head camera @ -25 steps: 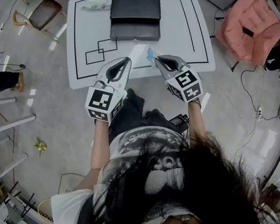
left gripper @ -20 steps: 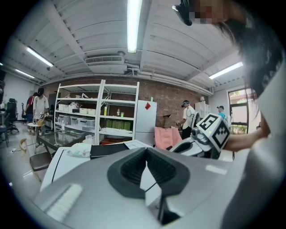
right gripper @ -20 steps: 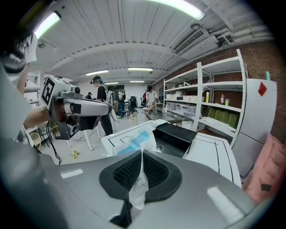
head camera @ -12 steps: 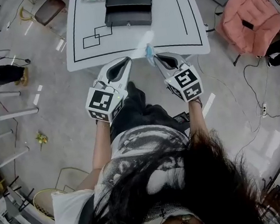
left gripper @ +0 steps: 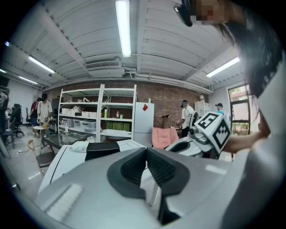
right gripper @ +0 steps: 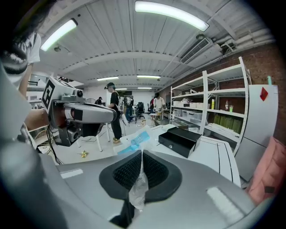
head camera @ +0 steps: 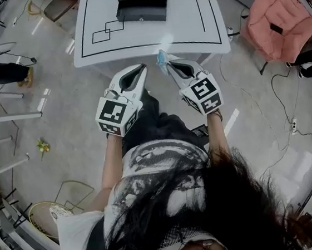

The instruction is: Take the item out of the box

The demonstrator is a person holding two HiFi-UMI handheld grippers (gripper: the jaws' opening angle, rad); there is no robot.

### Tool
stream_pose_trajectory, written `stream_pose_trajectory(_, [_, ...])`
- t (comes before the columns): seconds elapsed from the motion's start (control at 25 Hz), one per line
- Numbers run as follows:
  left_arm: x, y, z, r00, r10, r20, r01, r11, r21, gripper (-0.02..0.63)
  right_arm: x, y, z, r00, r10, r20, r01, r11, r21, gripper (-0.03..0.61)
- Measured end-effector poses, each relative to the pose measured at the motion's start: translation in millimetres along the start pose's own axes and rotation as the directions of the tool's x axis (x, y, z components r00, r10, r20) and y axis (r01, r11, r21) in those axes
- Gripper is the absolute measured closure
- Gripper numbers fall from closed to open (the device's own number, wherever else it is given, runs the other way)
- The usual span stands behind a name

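Standing back from the bench (head camera: 201, 27), the person pinches the clear, blue-tipped packet (head camera: 162, 56) in the shut jaws of the right gripper (head camera: 167, 65), well apart from the black box (head camera: 143, 1), while the left gripper (head camera: 138, 68) is closed on nothing; removal looks done, so setting it down seems next.

Packet (head camera: 161, 57) farther from table (head camera: 194, 19)

Brick wall (left gripper: 170, 96), white shelving (left gripper: 98, 112), grey floor (head camera: 64, 104)
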State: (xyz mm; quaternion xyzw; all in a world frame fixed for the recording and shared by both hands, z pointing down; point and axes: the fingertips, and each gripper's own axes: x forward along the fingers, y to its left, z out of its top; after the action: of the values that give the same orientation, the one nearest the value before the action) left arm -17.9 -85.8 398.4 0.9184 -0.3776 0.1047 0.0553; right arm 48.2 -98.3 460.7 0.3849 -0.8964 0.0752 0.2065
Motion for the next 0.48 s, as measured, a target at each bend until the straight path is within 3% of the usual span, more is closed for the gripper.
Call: stream_pose_trajectory(0.48, [-16,-2,-1,1.000,0.013,-0.015,-0.013,1.000,0.013,0.614,1,19,4,1.000,0.023,0.015,-0.023,1.000,-0.001,0.568])
